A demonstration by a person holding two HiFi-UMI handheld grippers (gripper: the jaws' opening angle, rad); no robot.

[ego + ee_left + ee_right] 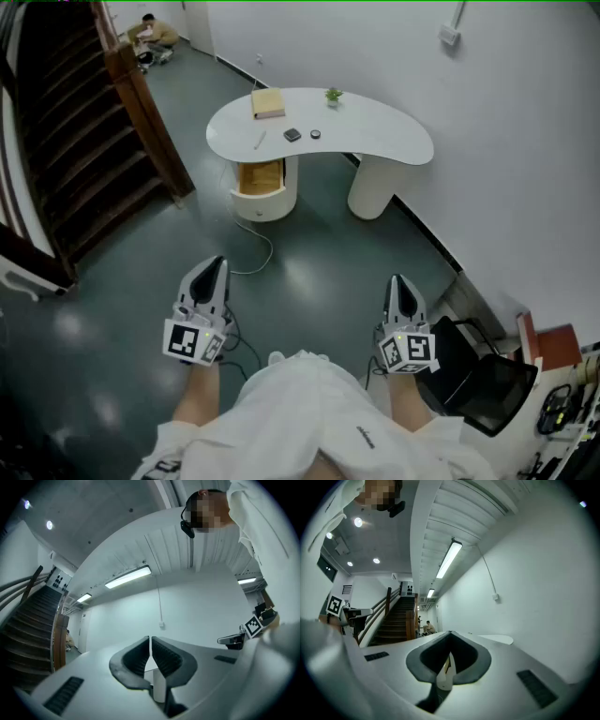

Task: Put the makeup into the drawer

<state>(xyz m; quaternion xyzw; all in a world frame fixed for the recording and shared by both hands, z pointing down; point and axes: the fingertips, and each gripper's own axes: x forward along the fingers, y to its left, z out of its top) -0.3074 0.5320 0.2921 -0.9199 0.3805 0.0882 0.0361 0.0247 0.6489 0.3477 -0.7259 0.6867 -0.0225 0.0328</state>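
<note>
Makeup (292, 135) on counter (394, 141), drawer (260, 176) open; left gripper (210, 272), right gripper (401, 286) well away, jaws pressed together, empty. Nothing started.

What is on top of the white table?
A tan box, a small potted plant, a dark square item, a small round dark item and a thin pale stick. Whatever lies beneath the box is covered.

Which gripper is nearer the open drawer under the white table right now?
Left. The left gripper is short of the drawer, slightly to its left; the right gripper sits farther off to its right.
</note>
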